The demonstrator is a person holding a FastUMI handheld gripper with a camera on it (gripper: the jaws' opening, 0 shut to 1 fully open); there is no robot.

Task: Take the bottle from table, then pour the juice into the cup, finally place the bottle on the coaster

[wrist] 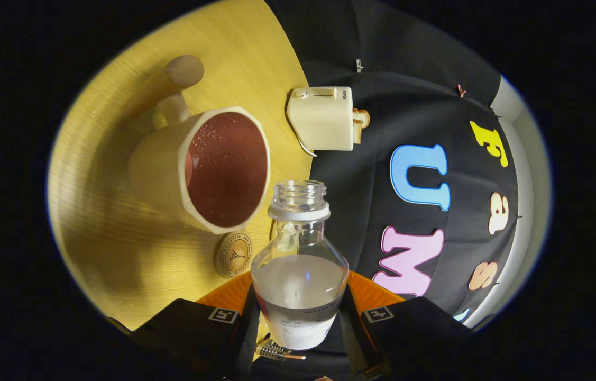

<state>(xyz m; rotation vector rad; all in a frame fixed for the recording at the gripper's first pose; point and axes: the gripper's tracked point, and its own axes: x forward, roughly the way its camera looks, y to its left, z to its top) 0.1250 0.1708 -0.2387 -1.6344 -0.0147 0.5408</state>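
while the gripper pinches the bottle between its fingers, the cup sits beyond.

The scene is moderately lit, with warm light falling on the wooden table, brightest near the cup and fading to deep shade toward the rim of the view. The cup throws a soft, broad shadow across the table on its far side, over the wooden peg. Small glints sit on the clear bottle, which the gripper clasps from both sides; its glass neck and the liquid level read sharply. Droplets inside the cup catch light. Fisheye bending curves the table edge and stretches the toaster. The fingers, close to the lens, lie dark and slightly soft.
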